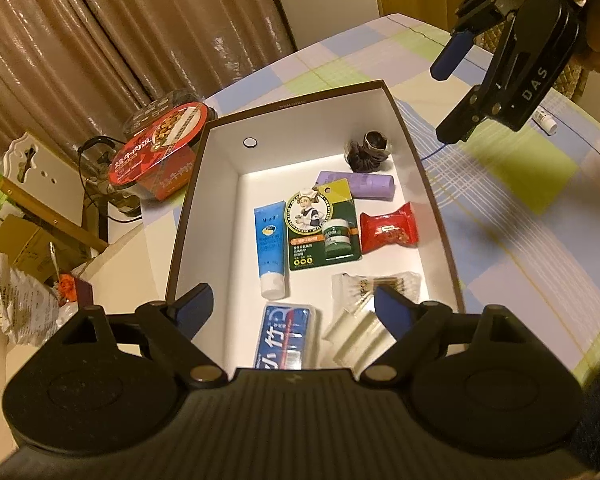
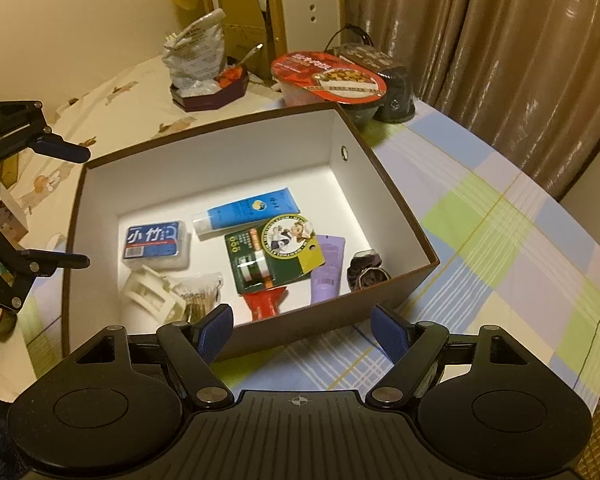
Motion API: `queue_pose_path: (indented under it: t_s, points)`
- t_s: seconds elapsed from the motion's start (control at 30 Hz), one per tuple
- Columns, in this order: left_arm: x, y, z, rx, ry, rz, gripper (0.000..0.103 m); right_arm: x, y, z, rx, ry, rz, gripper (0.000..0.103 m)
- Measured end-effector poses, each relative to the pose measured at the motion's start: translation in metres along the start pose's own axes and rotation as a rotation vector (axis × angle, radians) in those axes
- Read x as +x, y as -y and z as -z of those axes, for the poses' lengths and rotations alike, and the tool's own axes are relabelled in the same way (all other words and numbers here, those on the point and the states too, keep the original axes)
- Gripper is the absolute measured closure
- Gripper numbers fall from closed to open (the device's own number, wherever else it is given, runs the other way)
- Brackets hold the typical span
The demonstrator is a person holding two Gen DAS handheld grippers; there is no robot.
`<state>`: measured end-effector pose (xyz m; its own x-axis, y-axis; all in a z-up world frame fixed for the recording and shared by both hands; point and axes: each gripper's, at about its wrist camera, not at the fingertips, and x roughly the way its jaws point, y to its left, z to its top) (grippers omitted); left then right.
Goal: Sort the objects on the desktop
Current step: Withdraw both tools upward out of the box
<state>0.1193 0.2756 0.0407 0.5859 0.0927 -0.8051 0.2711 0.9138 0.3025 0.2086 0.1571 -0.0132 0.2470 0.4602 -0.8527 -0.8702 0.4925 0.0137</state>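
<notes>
A brown box with a white inside (image 1: 300,101) lies open on the checked tablecloth. In it lie a blue tube (image 1: 269,246), a green balm card (image 1: 322,226), a purple tube (image 1: 370,186), a red snack packet (image 1: 388,229), a dark scrunchie (image 1: 369,151), a clear swab packet (image 1: 380,282), a white hair clip (image 1: 354,336) and a blue floss box (image 1: 286,336). My left gripper (image 1: 294,306) hangs open over the box's near end, holding nothing. My right gripper (image 2: 302,328) is open and empty just outside the box wall (image 2: 220,168).
A red-lidded instant noodle bowl (image 1: 160,144) and a dark container (image 2: 392,80) stand behind the box. A small white bottle (image 1: 545,120) lies on the cloth near the right gripper (image 1: 448,96). A maroon tray (image 2: 210,94), a plastic bag and cardboard boxes crowd the far side.
</notes>
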Motion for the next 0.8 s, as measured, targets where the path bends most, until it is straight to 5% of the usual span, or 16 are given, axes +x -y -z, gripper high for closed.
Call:
queue_pose_path:
  t_s: [0.8]
  points:
    - [-0.063,0.071,0.024,-0.096,-0.037,-0.101,0.013,-0.049,-0.009,0.052,-0.081,0.079,-0.105,0.024]
